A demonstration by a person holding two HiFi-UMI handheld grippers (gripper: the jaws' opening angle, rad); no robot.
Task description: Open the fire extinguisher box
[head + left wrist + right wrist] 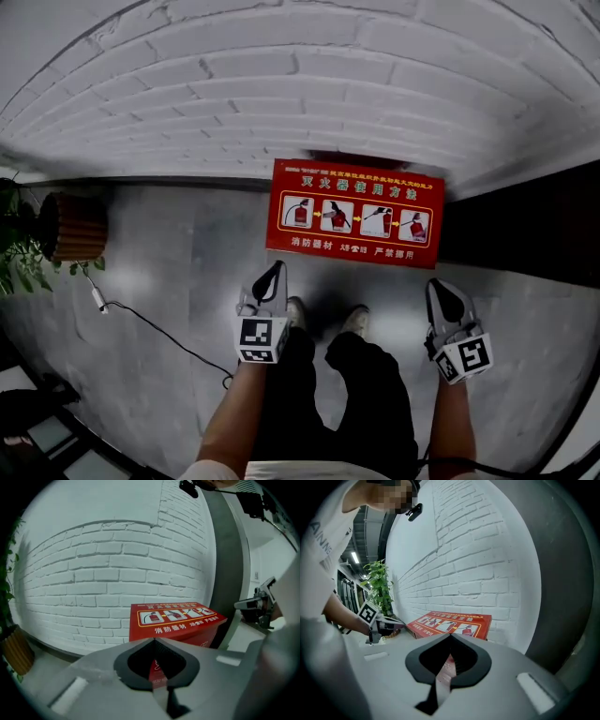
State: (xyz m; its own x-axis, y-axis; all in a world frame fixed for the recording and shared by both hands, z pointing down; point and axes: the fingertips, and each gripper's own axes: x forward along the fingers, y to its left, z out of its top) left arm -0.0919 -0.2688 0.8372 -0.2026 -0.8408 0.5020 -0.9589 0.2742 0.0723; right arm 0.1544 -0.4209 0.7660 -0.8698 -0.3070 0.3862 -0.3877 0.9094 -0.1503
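Observation:
The red fire extinguisher box (356,214) stands on the floor against the white brick wall, its lid closed and printed with instruction pictures. It also shows ahead of the jaws in the left gripper view (176,620) and the right gripper view (452,622). My left gripper (276,270) hovers just short of the box's front left edge, jaws shut on nothing. My right gripper (439,287) hangs near the front right corner, also shut and empty. Neither touches the box. Seen along their own jaws, the left gripper (153,640) and the right gripper (450,635) have their tips meeting.
A potted plant in a ribbed brown pot (71,227) stands at the left by the wall. A thin cable (155,330) trails across the grey floor. A dark wall section (525,234) runs to the right of the box. The person's legs and shoes (323,323) are between the grippers.

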